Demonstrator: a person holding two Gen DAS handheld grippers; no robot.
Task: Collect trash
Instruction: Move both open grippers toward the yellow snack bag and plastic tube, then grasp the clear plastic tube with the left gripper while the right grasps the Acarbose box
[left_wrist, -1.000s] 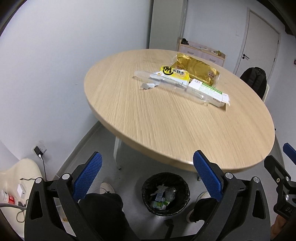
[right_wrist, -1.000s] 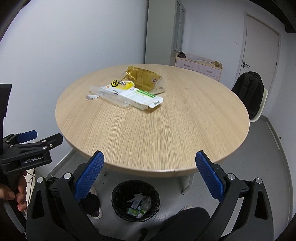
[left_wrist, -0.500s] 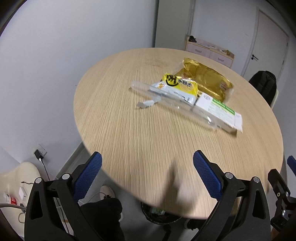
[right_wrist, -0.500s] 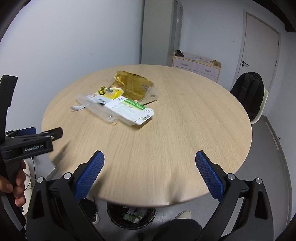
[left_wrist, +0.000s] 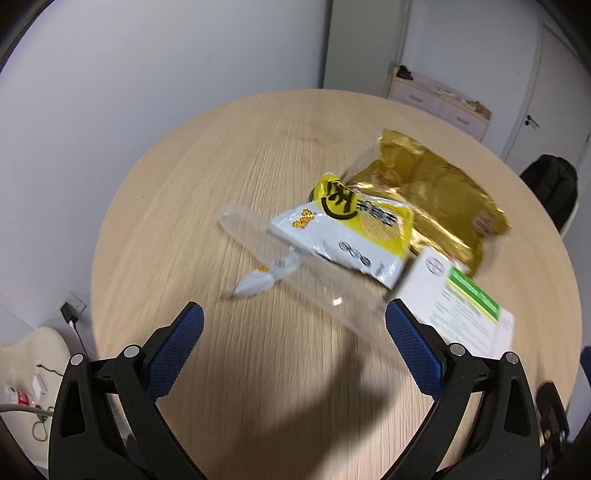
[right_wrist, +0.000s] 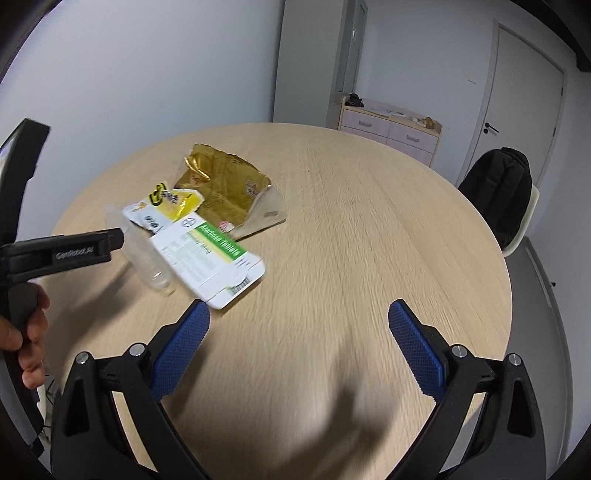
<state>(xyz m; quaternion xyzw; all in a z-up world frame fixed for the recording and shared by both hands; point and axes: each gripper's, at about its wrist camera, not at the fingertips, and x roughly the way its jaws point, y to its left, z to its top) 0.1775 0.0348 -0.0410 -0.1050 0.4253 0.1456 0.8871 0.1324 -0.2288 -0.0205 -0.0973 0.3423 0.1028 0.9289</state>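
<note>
trash pile (left_wrist: 373, 229) nearer now, just beyond wide-open left gripper (left_wrist: 291, 345)

The left claw (left_wrist: 293, 341) is built of black plastic arms that fan out in a wide V, each arm cut with a triangular opening. Its fingers (left_wrist: 173, 354) carry blue pads with a fine diamond-knurled texture. Round silver screws sit in pairs at the joints behind each pad. The right claw (right_wrist: 299, 341) has the same build: black frame, blue textured pads, silver screw heads. From the right wrist view, the side of the left claw's black body bears pale "GenRobot.AI" lettering, and a hand (right_wrist: 26, 343) is wrapped around its black handle.
</note>
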